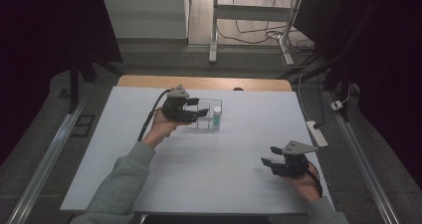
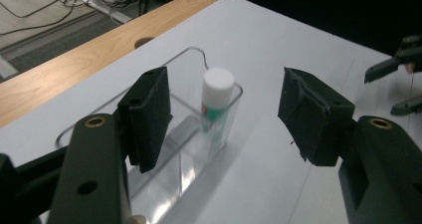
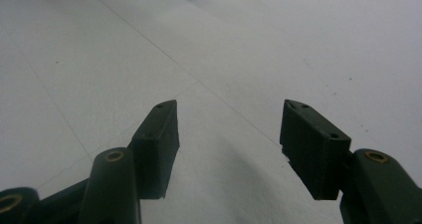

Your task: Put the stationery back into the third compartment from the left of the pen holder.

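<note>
one white rectangular table top (image 1: 199,159) carries one clear plastic rectangular bin (image 2: 199,149), long axis running across the table. in its right-hand end stands one small green-labelled bottle with a white cap (image 2: 217,97), upright, cap pointing up. two black two-jaw grippers: the left gripper (image 2: 224,114) hangs just beside the bin, jaws spread around nothing; the right gripper (image 3: 229,139) rests well apart, jaws spread, empty.

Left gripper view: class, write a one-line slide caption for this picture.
Open left tongs frame a white-capped tube standing upright in a clear plastic tray on the white table.
</note>
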The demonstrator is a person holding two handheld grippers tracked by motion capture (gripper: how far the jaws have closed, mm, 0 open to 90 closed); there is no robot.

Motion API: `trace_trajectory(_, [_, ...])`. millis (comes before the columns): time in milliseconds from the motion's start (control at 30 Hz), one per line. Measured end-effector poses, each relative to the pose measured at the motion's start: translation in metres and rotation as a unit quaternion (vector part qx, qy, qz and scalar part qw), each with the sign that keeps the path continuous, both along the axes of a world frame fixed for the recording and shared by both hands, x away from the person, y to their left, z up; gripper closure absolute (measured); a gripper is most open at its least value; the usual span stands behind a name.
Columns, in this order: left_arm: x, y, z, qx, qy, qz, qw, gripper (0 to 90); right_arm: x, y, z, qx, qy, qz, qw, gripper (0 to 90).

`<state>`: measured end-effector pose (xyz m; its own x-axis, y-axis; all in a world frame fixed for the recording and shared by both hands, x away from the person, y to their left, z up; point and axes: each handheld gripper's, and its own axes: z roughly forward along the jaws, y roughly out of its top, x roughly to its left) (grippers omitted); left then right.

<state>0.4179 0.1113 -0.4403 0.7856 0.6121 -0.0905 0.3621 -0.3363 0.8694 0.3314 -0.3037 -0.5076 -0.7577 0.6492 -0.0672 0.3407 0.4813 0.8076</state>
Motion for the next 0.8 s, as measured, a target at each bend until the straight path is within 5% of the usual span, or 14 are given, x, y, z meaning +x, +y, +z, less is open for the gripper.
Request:
trace_trajectory(467, [-0.073, 0.053, -0.019, 0.018, -0.003, 0.033, 0.9993, 36.9, 0.0, -0.003, 0.001, 0.004, -0.002, 0.002, 1.0, 39.8])
trace_trajectory(567, [-0.085, 0.061, -0.025, 0.035, -0.006, 0.042, 0.9985, 36.3, 0.0, -0.005, 0.002, 0.005, -0.002, 0.0, 1.0, 39.8])
trace_trajectory(800, [-0.11, 0.08, -0.04, 0.035, 0.005, 0.052, 0.998, 35.4, 0.0, -0.008, 0.003, 0.011, -0.007, -0.001, 0.9999, 39.7])
